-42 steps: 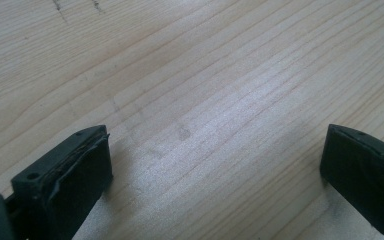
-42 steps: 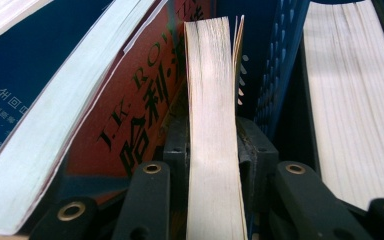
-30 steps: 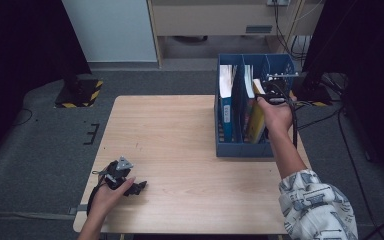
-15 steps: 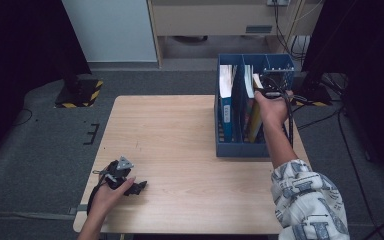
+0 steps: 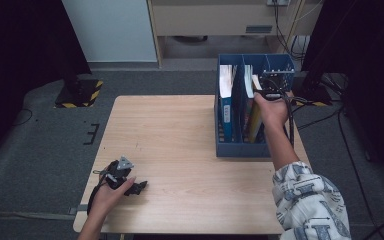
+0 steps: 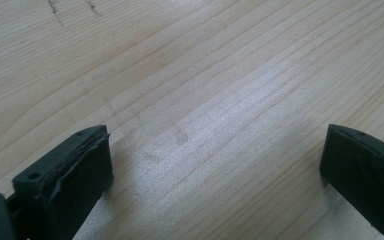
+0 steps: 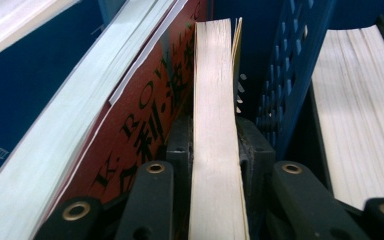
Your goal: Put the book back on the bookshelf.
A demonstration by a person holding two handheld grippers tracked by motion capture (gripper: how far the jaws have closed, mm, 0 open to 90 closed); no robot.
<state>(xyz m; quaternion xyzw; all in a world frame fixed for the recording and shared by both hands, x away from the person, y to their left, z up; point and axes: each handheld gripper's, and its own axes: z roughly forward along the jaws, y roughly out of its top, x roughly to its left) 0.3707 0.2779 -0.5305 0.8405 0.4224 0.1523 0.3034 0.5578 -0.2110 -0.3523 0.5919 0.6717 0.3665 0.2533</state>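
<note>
A blue file rack (image 5: 230,150) stands on the right side of the wooden table (image 5: 180,130), with several books upright in its compartments. My right gripper (image 5: 271,93) reaches down into the middle compartment. In the right gripper view its jaws (image 7: 214,137) flank a thin book with cream page edges (image 7: 212,75), and the pads touch both of its sides. Those jaws have just eased open a little with the book still between them. A red-covered book (image 7: 145,110) leans on its left. My left gripper (image 5: 132,186) rests on the table near the front left, jaws wide apart (image 6: 215,155) over bare wood.
Another thick book (image 7: 360,100) stands beyond the perforated blue divider (image 7: 285,85). A white-and-blue book (image 5: 226,85) fills the rack's left compartment. Cables (image 5: 300,102) trail off the table's right edge. Dark floor surrounds the table.
The right hand has shifted only slightly over the rack, still at the thin book. The left hand and its gripper have stayed put.
</note>
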